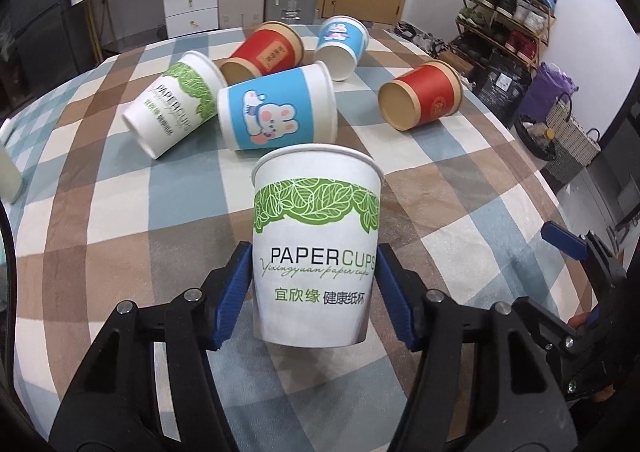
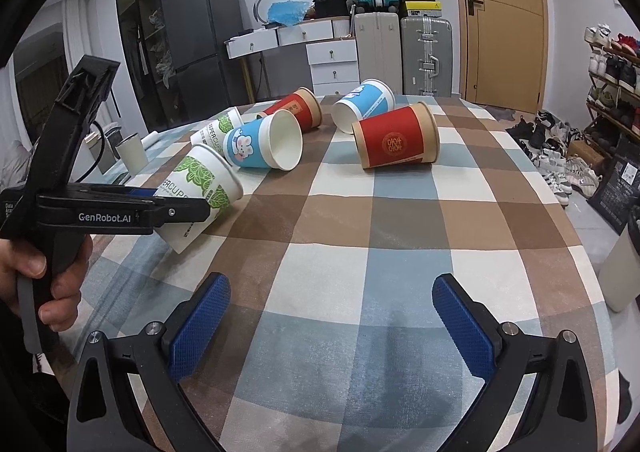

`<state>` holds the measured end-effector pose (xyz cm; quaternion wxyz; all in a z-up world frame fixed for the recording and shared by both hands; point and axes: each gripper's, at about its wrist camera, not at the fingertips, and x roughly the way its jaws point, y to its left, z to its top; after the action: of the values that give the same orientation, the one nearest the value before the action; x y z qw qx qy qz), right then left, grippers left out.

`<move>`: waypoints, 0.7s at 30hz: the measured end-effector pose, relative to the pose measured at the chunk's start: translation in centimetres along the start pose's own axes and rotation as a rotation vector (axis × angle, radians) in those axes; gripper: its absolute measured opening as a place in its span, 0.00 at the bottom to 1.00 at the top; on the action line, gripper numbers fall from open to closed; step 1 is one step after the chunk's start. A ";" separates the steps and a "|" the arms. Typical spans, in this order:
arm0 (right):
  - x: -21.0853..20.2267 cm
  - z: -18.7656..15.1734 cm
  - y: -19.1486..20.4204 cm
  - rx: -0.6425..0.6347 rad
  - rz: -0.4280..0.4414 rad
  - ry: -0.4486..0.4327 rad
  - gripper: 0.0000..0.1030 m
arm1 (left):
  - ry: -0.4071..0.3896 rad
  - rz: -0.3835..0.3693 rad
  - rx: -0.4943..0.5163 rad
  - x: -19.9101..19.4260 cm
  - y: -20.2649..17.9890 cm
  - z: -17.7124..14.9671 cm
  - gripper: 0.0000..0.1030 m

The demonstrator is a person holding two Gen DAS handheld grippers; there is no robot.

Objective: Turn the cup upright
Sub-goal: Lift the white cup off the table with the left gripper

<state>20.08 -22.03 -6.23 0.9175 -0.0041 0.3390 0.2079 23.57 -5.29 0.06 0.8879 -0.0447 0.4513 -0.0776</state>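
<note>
My left gripper (image 1: pixel 314 288) is shut on a white paper cup with a green leaf band (image 1: pixel 316 248), pads on its lower sides, rim away from the camera. In the right wrist view this cup (image 2: pixel 200 188) is tilted with its rim toward the table's middle, held in the left gripper (image 2: pixel 172 212). My right gripper (image 2: pixel 332 316) is open and empty above the checked tablecloth (image 2: pixel 360 244); it also shows at the right edge of the left wrist view (image 1: pixel 580 264).
Several cups lie on their sides farther back: a second leaf cup (image 1: pixel 176 108), two blue rabbit cups (image 1: pixel 276 112) (image 1: pixel 342 46) and two red cups (image 1: pixel 264 54) (image 1: pixel 422 96). Suitcases, drawers and shoe racks stand beyond the table.
</note>
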 end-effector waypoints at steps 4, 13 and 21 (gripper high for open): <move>-0.1 0.2 0.5 -0.007 0.008 -0.015 1.00 | -0.026 0.018 -0.049 -1.2 0.8 -1.0 0.57; -1.1 -0.1 2.4 -0.057 0.033 -0.051 1.00 | -0.088 0.024 -0.106 -4.6 1.7 -3.6 0.57; -1.8 -0.5 3.5 -0.076 0.054 -0.076 1.00 | -0.143 0.013 -0.141 -8.0 1.6 -6.2 0.57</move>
<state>17.17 -19.57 -5.02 0.9230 -0.0221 0.2959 0.2452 14.05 -2.35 2.47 0.9129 -0.1095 0.3915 -0.0366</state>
